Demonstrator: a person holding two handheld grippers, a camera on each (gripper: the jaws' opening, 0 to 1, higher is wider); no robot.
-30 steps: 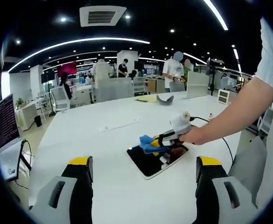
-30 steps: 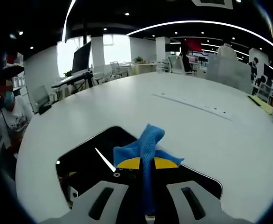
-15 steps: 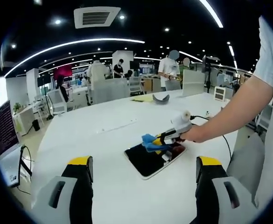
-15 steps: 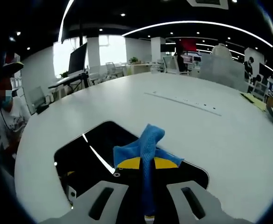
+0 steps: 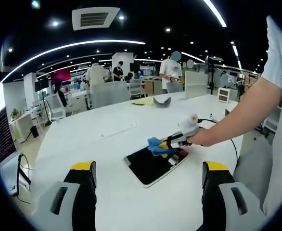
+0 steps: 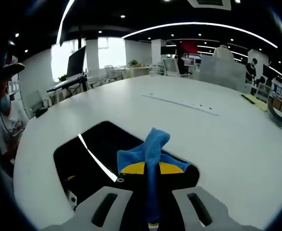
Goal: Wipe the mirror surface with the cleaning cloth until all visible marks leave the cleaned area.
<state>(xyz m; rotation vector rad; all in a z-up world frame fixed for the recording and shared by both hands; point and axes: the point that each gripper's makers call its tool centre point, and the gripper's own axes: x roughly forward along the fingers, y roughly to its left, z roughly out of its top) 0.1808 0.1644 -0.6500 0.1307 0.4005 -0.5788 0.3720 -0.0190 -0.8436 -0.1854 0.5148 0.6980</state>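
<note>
A dark rectangular mirror [image 5: 148, 166] lies flat on the white table [image 5: 107, 139]. My right gripper [image 5: 166, 144], held by a person's hand, is at the mirror's far right edge, shut on a blue cleaning cloth [image 5: 156, 146]. In the right gripper view the blue cleaning cloth [image 6: 148, 153] rises between the shut jaws over the mirror [image 6: 88, 161], which reflects ceiling lights. My left gripper [image 5: 148, 180] hangs open above the near table, short of the mirror, with nothing between its fingers.
A long slot strip [image 6: 179, 104] crosses the table beyond the mirror. A grey curved object [image 5: 161, 101] and yellow paper [image 5: 143, 102] lie at the far end. A black cable [image 5: 227, 139] trails by the hand. People, chairs and monitors stand around the room.
The right gripper has slid the cloth toward the mirror's far right edge, so more bare mirror now shows in its view. The left gripper stays open and empty.
</note>
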